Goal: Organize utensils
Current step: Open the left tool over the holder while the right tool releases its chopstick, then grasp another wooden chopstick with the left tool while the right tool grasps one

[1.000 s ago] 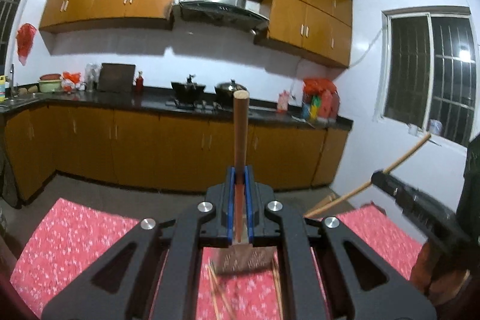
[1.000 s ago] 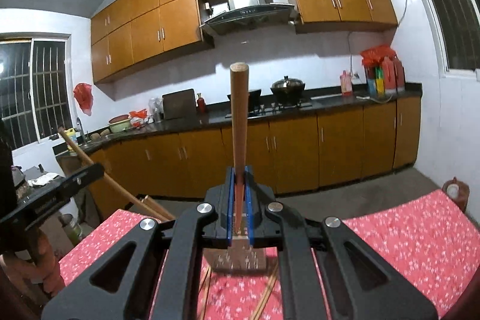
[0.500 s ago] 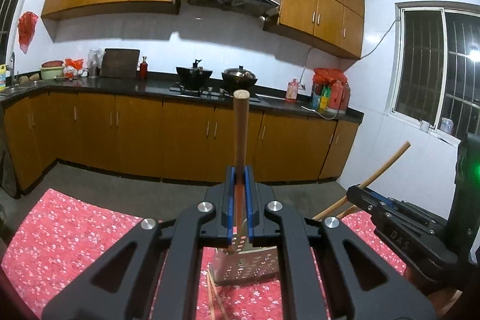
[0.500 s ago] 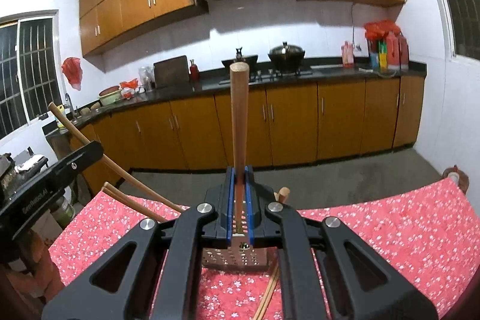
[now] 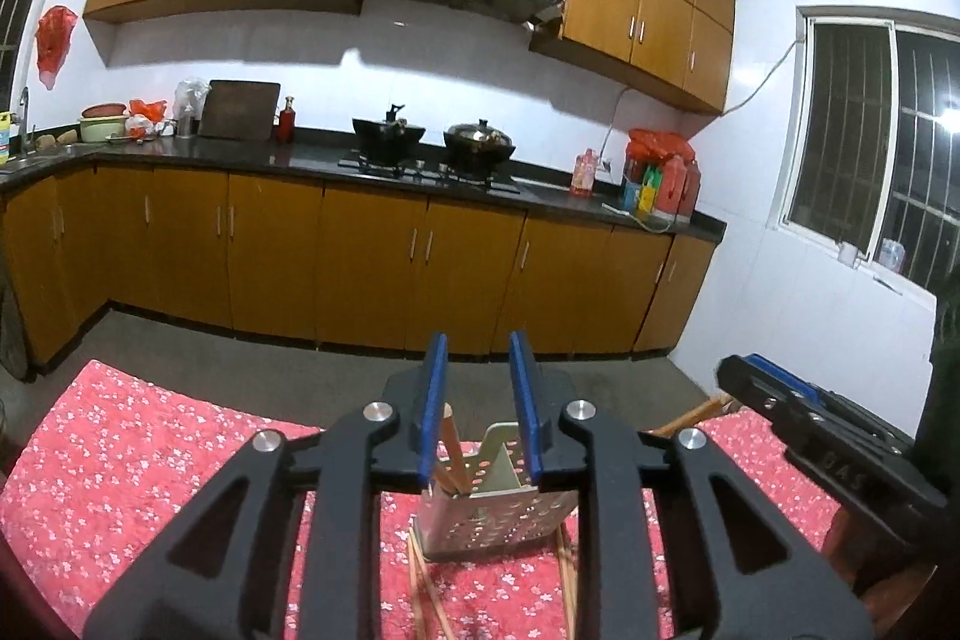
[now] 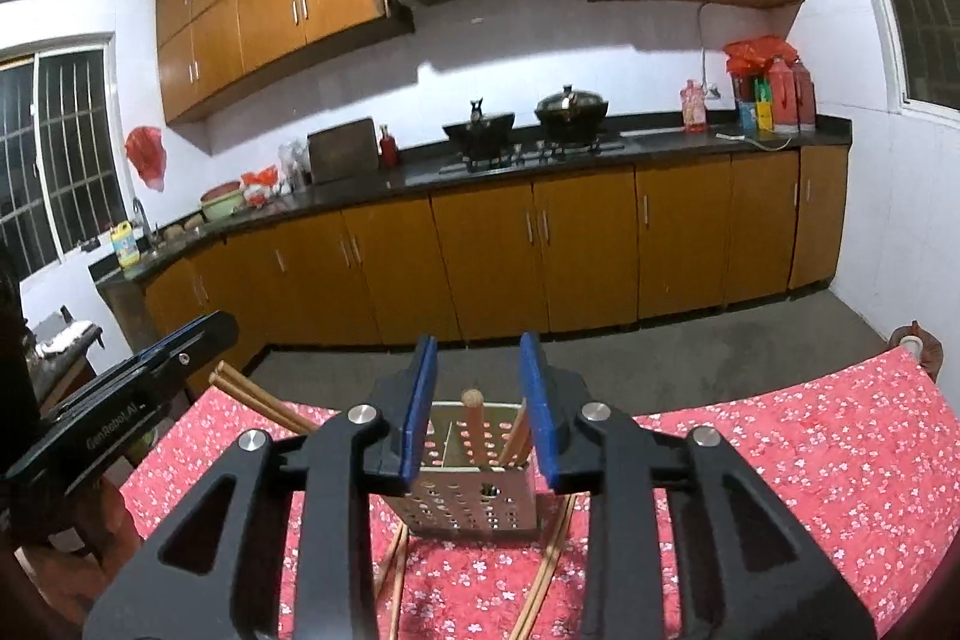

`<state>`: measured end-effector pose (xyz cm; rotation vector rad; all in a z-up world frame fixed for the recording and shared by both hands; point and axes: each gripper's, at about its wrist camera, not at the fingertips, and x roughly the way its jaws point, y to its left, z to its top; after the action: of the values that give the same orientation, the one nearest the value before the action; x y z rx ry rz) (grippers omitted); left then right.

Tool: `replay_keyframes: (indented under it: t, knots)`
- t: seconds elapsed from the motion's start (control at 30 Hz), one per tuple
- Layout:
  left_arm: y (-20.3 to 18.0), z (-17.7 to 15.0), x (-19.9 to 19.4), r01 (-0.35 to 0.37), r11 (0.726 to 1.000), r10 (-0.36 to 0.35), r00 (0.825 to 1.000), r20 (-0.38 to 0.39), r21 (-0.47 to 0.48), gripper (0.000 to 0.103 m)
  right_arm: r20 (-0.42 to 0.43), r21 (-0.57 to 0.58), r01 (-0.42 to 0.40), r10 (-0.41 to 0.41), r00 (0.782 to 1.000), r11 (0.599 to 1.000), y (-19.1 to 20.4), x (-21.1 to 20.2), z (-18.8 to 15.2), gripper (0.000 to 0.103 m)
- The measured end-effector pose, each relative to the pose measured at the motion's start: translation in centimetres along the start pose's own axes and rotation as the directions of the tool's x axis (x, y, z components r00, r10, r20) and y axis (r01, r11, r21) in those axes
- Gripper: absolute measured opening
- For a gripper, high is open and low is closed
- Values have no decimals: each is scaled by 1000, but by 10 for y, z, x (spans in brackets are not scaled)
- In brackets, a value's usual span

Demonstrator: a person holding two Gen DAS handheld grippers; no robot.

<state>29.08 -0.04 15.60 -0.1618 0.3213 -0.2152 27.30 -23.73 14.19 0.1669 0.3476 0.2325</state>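
Observation:
A perforated metal utensil holder (image 5: 498,517) (image 6: 474,502) stands on the red floral tablecloth (image 5: 138,466). My left gripper (image 5: 479,370) hangs just above it. Its jaws are opening, and they touch none of the wooden sticks (image 5: 450,451) poking out of the holder beside the left pad. My right gripper (image 6: 479,364) is also above the holder with its jaws opening. A round wooden handle (image 6: 474,424) stands free in the holder between its pads, and a second stick (image 6: 517,439) leans by the right pad. Each gripper shows at the edge of the other's view.
Loose chopsticks (image 5: 420,589) (image 6: 546,574) lie on the cloth around the holder's base. Two wooden sticks (image 6: 258,397) slant off the table's left corner. The table's far edge drops to a grey floor. Brown kitchen cabinets (image 5: 372,262) line the wall beyond.
Both grippers were shut on upright wooden handles. Both have sunk toward the holder and opened, and the handles now stand lower, inside the holder.

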Motion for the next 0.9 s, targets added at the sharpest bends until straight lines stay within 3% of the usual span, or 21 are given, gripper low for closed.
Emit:
replay_keyframes:
  t: [0.2,0.3,0.37,0.47,0.6,0.73,0.9]
  knots:
    - [16,-9,-37,-20,999,20,1000,22,-29,27,28,18,41,-41,999,999,-19,-32,-13,30]
    - [29,-25,-52,-47,998,47,999,0,-44,28,-30,31,82,-81,996,996,-35,-34,-35,30]
    - [37,-39,-54,-67,997,65,997,-43,-46,28,-121,36,115,-110,987,993,-45,-22,-56,30]
    - [47,-68,-49,-108,994,104,986,-131,-29,28,-284,67,146,-121,951,987,-59,5,-98,28]
    - [61,-112,-32,-148,988,133,954,-269,-37,28,-438,92,126,-73,896,988,-59,36,-144,22]
    - [63,-144,-16,-167,986,151,924,-352,-15,28,-507,86,106,-48,860,991,-51,55,-171,19]
    - [57,-172,-6,-159,987,140,898,-417,-11,28,-538,91,99,-35,842,991,-39,66,-189,19]
